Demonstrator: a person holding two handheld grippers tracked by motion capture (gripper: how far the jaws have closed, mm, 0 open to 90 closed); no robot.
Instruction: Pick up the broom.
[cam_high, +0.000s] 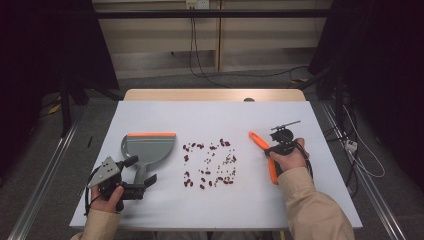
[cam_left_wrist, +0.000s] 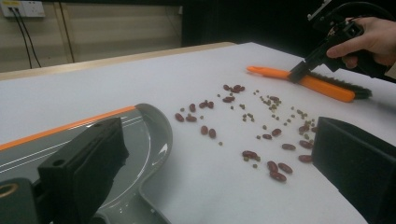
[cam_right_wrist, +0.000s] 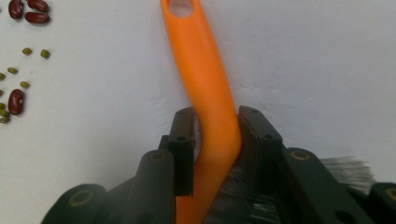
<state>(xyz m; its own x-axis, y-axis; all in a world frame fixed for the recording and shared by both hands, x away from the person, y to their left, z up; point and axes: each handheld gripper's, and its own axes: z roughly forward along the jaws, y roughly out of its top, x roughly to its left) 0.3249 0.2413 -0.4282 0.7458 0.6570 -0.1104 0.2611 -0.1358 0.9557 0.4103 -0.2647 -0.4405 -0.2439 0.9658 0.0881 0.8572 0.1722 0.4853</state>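
An orange hand brush (cam_high: 259, 141) lies on the white table at the right, and my right gripper (cam_high: 274, 149) is shut on its handle. In the right gripper view both black jaws press the orange handle (cam_right_wrist: 205, 60) where it bends, with the gripper (cam_right_wrist: 217, 135) just ahead of the bristles (cam_right_wrist: 348, 168). A grey dustpan (cam_high: 150, 145) with an orange lip lies at the left. My left gripper (cam_high: 141, 170) stands open, its jaws either side of the dustpan's handle without pressing it. Red and small green beans (cam_high: 210, 162) are scattered between the two tools.
The white table cover (cam_high: 215, 117) ends at a wooden edge at the back. Past the dustpan (cam_left_wrist: 149, 135), the left gripper view takes in the beans (cam_left_wrist: 261, 121), the brush (cam_left_wrist: 322, 86) and the right gripper (cam_left_wrist: 299, 72). Cables trail on the floor beyond the table.
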